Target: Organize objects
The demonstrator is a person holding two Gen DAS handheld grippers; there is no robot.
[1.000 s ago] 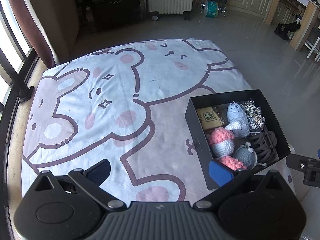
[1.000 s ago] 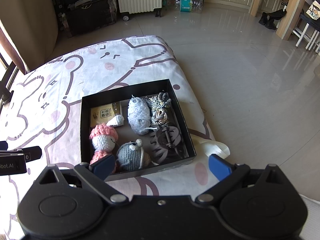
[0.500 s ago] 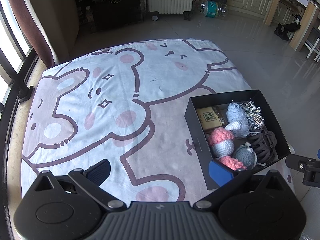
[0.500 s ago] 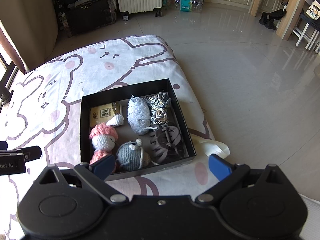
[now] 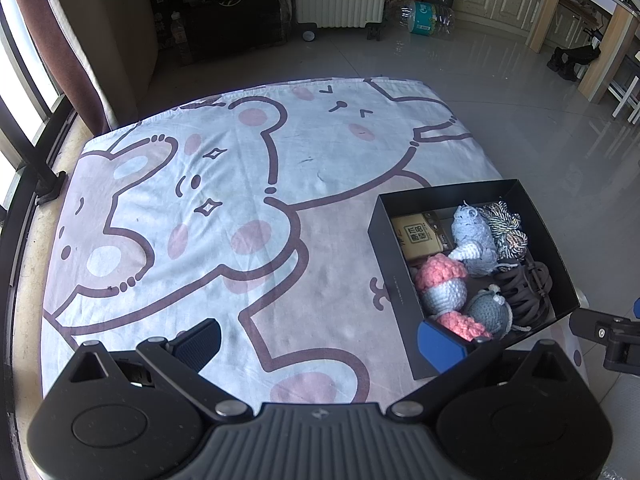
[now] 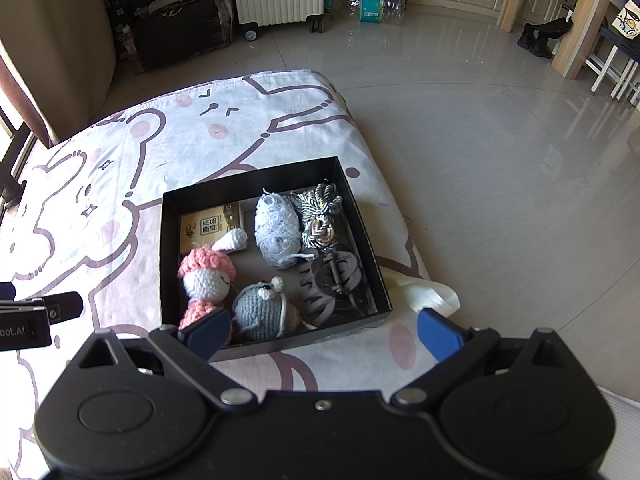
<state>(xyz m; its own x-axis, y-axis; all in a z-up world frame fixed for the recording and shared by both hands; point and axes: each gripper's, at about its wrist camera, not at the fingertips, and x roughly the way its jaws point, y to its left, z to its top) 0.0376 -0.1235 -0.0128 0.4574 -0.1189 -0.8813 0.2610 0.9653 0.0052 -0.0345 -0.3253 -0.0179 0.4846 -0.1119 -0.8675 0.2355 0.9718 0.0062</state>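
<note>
L gripper: jaws spread, nothing in them, over the bear-print sheet. Black box w/ knitted toys ahead of R gripper, btwn its jaws; those released too.

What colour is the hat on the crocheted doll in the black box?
Pink: the crocheted doll wears a pink hat, clearest in the right wrist view.

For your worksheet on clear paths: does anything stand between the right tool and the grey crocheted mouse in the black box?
Nothing visible does. The right tool hangs open above the near wall of the black box, and the grey crocheted mouse lies uncovered just behind that wall.
</note>
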